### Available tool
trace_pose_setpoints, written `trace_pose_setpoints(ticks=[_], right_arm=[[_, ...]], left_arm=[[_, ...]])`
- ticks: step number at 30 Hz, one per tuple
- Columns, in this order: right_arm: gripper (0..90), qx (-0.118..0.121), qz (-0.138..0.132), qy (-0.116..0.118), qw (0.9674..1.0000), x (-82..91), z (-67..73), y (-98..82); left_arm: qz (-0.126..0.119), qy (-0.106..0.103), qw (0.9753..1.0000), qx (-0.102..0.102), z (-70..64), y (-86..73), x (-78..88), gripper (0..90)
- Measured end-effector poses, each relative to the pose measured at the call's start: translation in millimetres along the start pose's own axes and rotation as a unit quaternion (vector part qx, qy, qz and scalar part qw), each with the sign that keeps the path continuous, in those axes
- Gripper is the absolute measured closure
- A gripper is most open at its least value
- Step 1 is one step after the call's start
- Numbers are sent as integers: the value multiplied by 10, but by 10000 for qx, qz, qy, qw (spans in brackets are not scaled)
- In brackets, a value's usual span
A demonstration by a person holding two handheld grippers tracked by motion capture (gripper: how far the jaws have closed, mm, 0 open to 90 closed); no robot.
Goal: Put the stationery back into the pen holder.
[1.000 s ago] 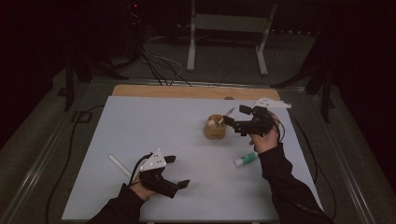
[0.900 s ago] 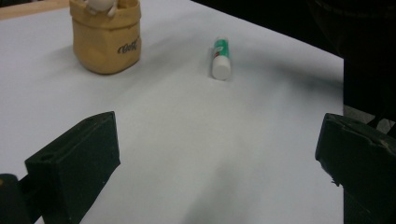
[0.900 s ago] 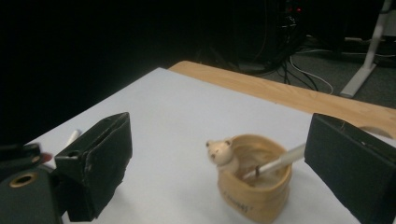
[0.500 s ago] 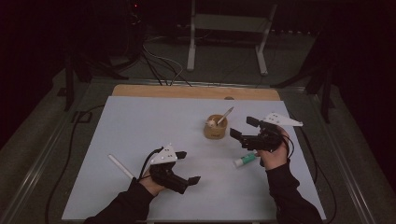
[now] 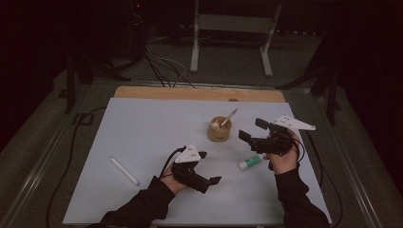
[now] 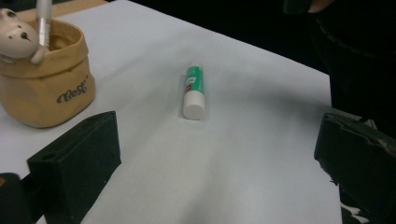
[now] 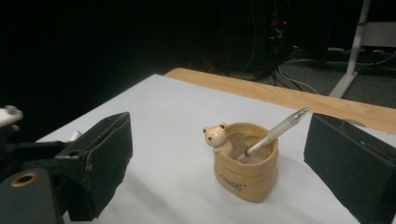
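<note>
L gripper (image 5: 209,167) jaws wide, empty; green-white glue stick (image 6: 194,91) at 12 o'clock: straddle mid-barrel, squeeze gently. R gripper (image 5: 252,129) released, facing tan bear-trimmed pen cup (image 7: 246,161).

A dim lab or studio: a white-covered table (image 5: 142,142) under a fixed camera, cables (image 5: 161,66) trailing over the floor, a metal stand (image 5: 228,28) behind.
</note>
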State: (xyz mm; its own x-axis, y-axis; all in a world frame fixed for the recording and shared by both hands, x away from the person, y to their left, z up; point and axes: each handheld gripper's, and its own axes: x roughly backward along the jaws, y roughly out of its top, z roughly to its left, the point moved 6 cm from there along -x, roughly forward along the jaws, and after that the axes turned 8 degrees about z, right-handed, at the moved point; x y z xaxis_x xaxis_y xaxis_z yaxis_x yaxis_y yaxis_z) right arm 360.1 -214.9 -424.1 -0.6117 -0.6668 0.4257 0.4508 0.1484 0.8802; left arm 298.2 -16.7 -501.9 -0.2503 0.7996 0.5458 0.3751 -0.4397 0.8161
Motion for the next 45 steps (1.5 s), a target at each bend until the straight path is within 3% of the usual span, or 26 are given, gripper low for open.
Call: trace_pose_setpoints(ticks=[7,23,31,33,34,35,36,40,45], right_arm=[[80,34,-14,-11,10000,8,10,5],[80,59,-25,21,10000,16,23,16],[80,21,-58,46,10000,29,17,25],[81,23,-79,56,10000,32,20,27],[81,30,-75,56,10000,31,20,28],[81,30,-75,56,10000,31,20,28],[81,16,-81,63,9999,30,18,26],[81,-6,-77,71,9999,25,14,22],[82,6,-75,84,9999,23,21,22]], left_arm=[[69,-28,9999,87,17,68,-134,10],[110,-110,9999,-18,-53,237,-469,10],[153,51,9998,-98,-43,261,-679,10],[217,47,9997,-48,-34,259,-723,10],[428,27,9991,-63,-28,242,-772,10],[428,27,9991,-63,-28,242,-772,10],[588,97,9982,-95,-29,224,-831,10],[828,206,9962,-182,-29,188,-945,10],[870,169,9960,-126,-23,167,-1023,79]])
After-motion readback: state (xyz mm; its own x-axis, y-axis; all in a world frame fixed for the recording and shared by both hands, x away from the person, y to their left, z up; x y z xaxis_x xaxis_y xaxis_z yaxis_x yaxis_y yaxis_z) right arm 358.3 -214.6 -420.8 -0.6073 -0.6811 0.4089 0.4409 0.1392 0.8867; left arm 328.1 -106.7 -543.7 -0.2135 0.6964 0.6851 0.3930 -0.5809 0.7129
